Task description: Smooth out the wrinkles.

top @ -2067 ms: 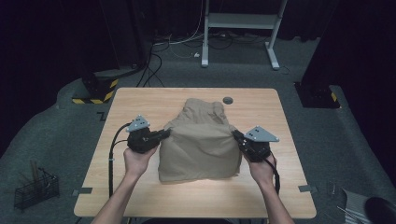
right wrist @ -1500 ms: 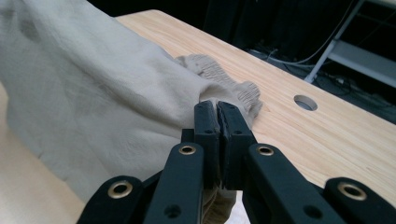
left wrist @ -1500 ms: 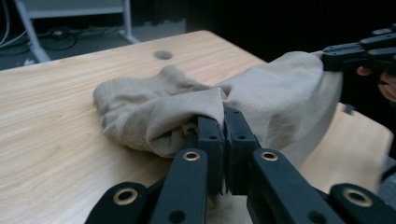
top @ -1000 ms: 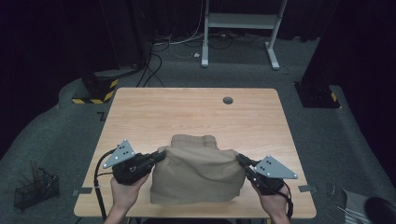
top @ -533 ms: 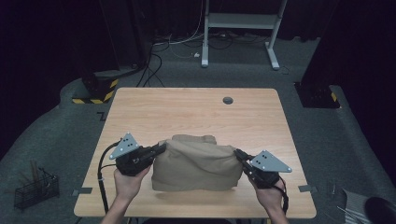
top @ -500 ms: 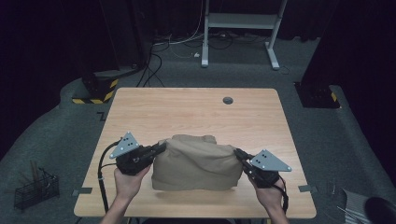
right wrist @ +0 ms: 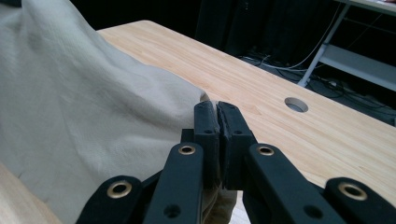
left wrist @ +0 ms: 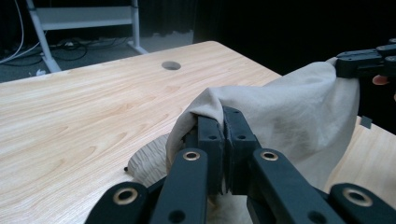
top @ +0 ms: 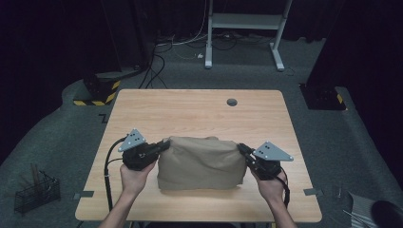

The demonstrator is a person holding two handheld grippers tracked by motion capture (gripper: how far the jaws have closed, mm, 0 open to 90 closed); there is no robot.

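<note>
a: looking at the beige cloth (top: 199, 161) first, where does it sit against the cable hole (top: 231, 101) in the table (top: 190, 109)?

b: it lies well on the person's side of the hole, toward the table's near edge, folded into a wide, puffy block. its upper fold is lifted and the lower part rests on the wood.

a: and the left gripper (top: 164, 145)?

b: clenched on the cloth's upper left corner. in the left gripper view the fabric drapes over its closed jaws.

a: the right gripper (top: 241, 148)?

b: also clamped on the cloth, at the upper right corner; in the right gripper view the jaws meet with fabric pinched between them. the hole lies beyond both grippers, nearer the right one.
</note>
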